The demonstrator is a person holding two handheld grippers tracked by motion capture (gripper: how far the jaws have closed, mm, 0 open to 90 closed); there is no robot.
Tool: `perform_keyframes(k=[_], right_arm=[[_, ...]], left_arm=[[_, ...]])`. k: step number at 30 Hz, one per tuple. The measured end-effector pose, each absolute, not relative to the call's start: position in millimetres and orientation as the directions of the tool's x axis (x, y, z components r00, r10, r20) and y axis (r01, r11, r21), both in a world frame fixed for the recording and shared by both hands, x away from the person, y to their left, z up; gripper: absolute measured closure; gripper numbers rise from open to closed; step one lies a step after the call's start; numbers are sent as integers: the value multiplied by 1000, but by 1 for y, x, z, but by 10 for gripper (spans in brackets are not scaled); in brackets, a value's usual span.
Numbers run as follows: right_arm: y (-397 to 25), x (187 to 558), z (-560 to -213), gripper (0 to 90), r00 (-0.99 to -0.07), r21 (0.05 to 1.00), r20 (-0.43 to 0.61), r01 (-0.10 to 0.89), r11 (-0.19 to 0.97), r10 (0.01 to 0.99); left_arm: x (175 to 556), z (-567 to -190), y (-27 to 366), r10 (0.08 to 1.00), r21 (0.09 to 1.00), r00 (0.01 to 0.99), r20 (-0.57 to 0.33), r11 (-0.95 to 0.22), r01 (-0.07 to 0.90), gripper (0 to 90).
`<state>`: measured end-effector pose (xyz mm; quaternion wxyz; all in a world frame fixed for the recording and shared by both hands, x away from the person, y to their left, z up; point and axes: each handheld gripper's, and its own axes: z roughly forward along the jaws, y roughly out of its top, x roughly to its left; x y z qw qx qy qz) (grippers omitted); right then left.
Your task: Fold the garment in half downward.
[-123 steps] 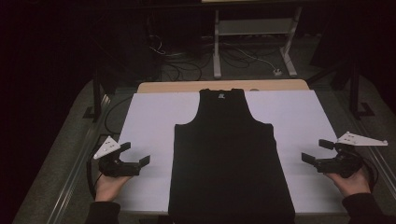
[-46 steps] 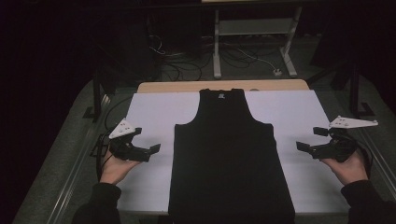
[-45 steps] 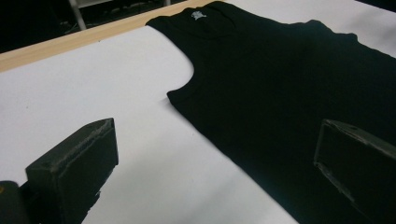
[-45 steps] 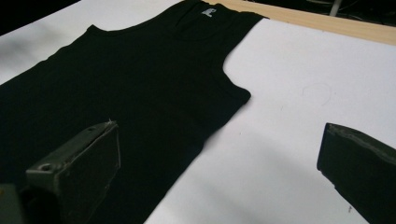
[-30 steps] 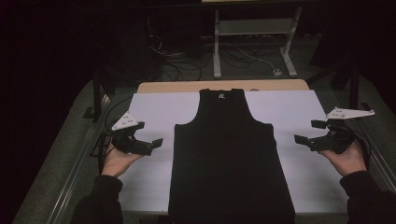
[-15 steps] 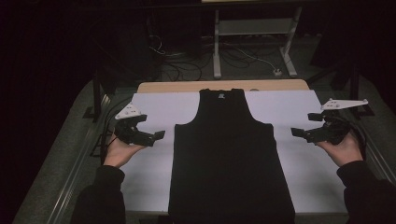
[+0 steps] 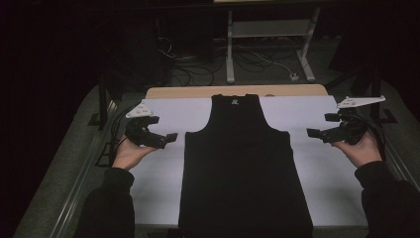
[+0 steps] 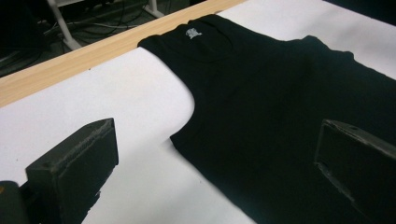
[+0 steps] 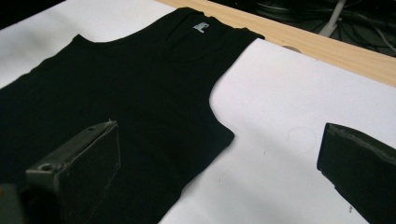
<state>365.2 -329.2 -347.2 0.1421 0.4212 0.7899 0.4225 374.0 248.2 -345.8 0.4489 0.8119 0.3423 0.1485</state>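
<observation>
Presently, a black tank top (image 7: 245,168) lies flat and face up along the middle of the white table cover (image 7: 163,114), neckline toward 12 o'clock, hem at the near edge toward 6 o'clock. A small label (image 8: 192,33) marks the inside of the neck.

The left gripper (image 7: 159,140) hovers at 9 o'clock of the garment, just off its left armhole; the right gripper (image 7: 317,134) hovers at 3 o'clock, off the right armhole. Both sets of jaws stand wide apart and hold nothing. Neither touches the cloth.

Handling judgement: the fabric appears thin, soft and light. It offers no stiffness, so it will sag and drape once lifted, and a single layer may slip from a shallow bite. Suitable hold points are the shoulder straps at 11 and 1 o'clock, or the side seams below the armholes, pinching both layers together.

Surroundings: a bare wooden table edge (image 7: 198,92) runs beyond the cover at 12 o'clock. Cables (image 7: 257,57) and a white stand (image 7: 230,49) occupy the floor farther back, well apart. Nothing lies on the cover between either gripper and the garment.
</observation>
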Motion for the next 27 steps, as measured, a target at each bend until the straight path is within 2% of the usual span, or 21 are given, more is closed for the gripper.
perform_keyframes(k=[10,27], right_arm=[[-331,382,-350,0,-593,779,153,565,273,790],[-340,399,-366,0,-564,762,194,602,238,803]], left_arm=[[392,-346,244,686,806,725,-63,-394,442,0],[414,-365,242,711,790,695,-108,-363,495,0]])
